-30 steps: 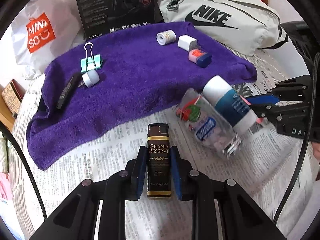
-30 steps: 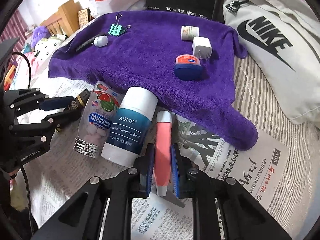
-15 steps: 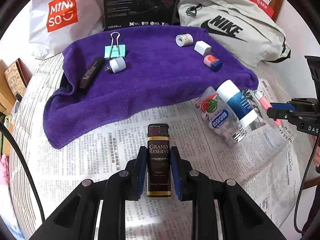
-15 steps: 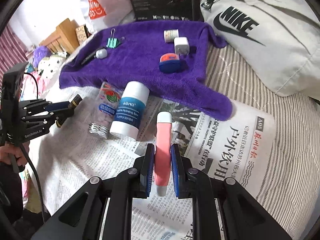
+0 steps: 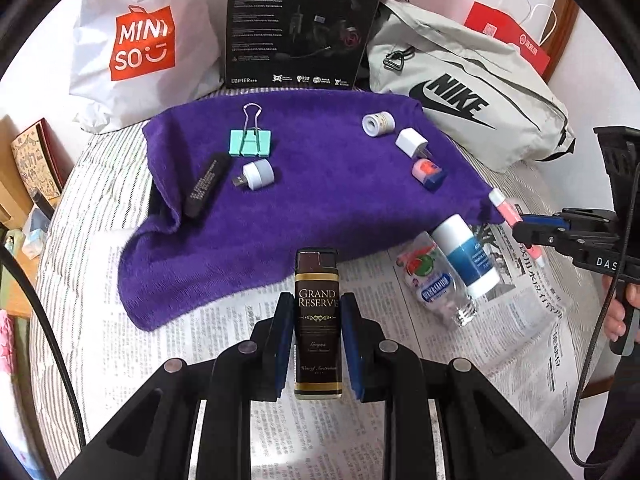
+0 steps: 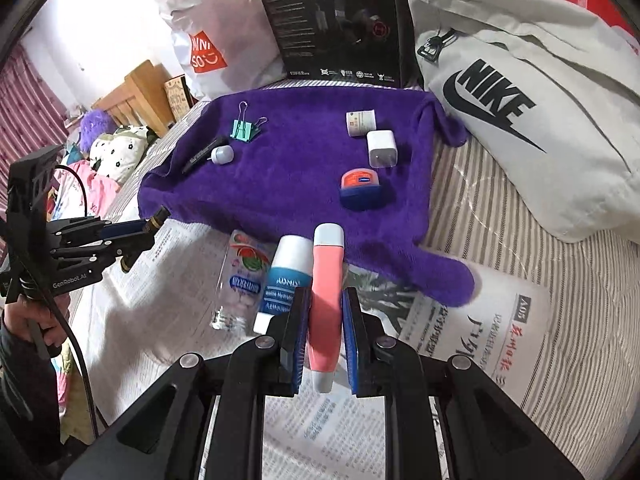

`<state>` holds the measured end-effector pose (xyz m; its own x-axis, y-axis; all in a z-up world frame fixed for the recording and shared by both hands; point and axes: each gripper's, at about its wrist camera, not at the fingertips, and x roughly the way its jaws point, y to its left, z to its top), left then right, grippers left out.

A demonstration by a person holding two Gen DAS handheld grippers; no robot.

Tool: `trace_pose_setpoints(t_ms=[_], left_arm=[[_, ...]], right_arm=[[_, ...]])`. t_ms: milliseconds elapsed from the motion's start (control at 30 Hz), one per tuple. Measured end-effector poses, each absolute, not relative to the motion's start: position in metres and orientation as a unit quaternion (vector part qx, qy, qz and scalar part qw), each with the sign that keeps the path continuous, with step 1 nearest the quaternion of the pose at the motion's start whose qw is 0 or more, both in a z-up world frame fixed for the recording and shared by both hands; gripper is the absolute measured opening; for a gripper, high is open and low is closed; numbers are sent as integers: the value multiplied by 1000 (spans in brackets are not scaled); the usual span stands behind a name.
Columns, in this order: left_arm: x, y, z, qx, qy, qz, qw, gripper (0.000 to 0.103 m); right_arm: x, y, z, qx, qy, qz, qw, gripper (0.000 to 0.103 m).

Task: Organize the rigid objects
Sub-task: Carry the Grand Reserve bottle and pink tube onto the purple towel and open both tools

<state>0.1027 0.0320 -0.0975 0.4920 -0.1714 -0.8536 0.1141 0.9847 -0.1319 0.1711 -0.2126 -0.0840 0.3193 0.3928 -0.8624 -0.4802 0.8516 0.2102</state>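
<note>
Both hand-held grippers are loaded. Left hand-held gripper (image 5: 316,344) has its pads closed on the sides of a dark lighter (image 5: 318,320), held upright above the newspaper (image 5: 224,344), just short of the towel's near edge. Right hand-held gripper (image 6: 327,340) is closed the same way on a pink tube (image 6: 327,308), carried over the newspaper, with its cap reaching toward the towel's near hem.

Just beyond the grippers, two things lie on the newspaper side by side and seemingly touching: a clear bottle (image 5: 434,284) and a white-and-blue balm (image 5: 466,256). They look not yet sorted.

Farther on, the purple towel (image 5: 320,200) spread on the bed already carries two loose groups. On the left: a black stick (image 5: 206,190), a small USB light (image 5: 256,174) and a green clip (image 5: 250,140). On the right: a blue tin (image 5: 430,172), a white charger (image 5: 412,142) and a tape roll (image 5: 378,123).

My judgement: the task is past halfway. Six things sit on the towel, two are in the grippers, two wait on the newspaper. Whether the groups follow some rule is hard to tell from these distorted views.
</note>
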Motion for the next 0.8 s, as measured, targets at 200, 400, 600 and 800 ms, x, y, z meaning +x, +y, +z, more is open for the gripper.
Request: trace_pose_setpoints(t_ms=[200, 400, 600, 800], left_arm=[[115, 40, -93, -23, 495, -78, 865, 23], [136, 44, -88, -25, 493, -86, 865, 23], [163, 39, -85, -18, 492, -97, 865, 23], [190, 36, -93, -24, 496, -108, 861, 23]], right_arm=[[182, -203, -83, -33, 516, 274, 811, 17], [199, -193, -82, -25, 514, 275, 812, 17], [220, -180, -84, -22, 511, 270, 816, 17], [242, -168, -91, -6, 515, 265, 815, 17]])
